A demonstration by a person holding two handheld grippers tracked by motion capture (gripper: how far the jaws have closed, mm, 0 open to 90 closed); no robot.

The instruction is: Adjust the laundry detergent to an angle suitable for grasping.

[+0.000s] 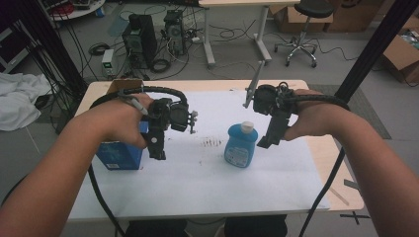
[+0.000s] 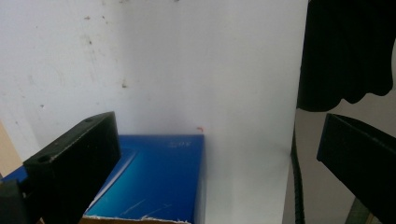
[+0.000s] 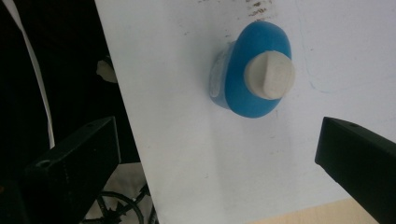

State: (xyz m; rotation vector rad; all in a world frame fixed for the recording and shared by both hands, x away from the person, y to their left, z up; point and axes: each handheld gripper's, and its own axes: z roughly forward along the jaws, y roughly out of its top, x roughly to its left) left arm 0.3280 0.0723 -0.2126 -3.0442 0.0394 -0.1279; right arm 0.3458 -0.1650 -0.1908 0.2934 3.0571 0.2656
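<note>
Bkgd: black PC towers (image 1: 140, 39) on floor, black round stool (image 1: 307, 24), brown cardboard boxes (image 1: 402, 54), white cloth (image 1: 17, 101) at left.

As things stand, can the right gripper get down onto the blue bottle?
Probably yes. The right gripper hangs open just beside the blue bottle, which stands upright with its white cap up. Bare white table cover surrounds it; nothing sits between.

- The bottle (image 1: 241, 145) is standing on the sheet (image 1: 197, 173), near the middle.
- The box (image 1: 118, 153) is sitting on the sheet's left side, well apart from the bottle.
- The sheet is lying on the table (image 1: 341, 182).
- The left gripper (image 1: 157, 154) is hanging just right of the box.
- The right gripper (image 1: 264, 143) is hanging just right of the bottle.
</note>
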